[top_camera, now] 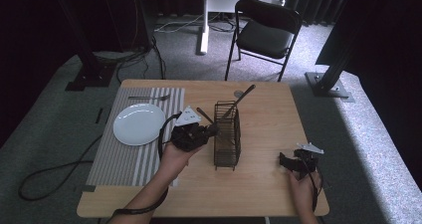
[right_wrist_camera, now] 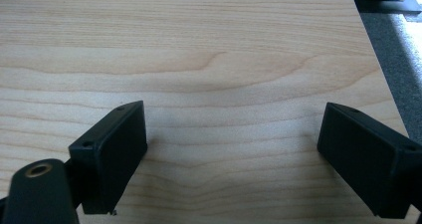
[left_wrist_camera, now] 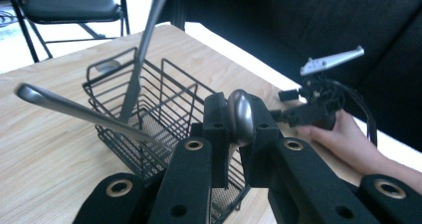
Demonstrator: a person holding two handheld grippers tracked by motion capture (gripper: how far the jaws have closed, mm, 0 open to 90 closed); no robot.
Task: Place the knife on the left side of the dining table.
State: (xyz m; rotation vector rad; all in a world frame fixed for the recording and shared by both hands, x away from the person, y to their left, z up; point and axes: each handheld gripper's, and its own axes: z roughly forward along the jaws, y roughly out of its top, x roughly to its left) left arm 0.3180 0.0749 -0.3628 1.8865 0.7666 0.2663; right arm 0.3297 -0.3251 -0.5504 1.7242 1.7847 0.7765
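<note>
Left tool (left_wrist_camera: 234, 129) grips a spoon (left_wrist_camera: 240, 115) (no readable writing); right tool (right_wrist_camera: 234, 154) gapes empty.

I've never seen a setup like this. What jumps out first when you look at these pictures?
Most striking is the black wire cutlery basket at the middle of the light wooden table, with the left gripper beside it, clamped on the rounded end of a silver metal utensil. A round white plate lies on a grey striped placemat at the left. The right gripper waits wide open over bare wood near the table's right edge.
</note>
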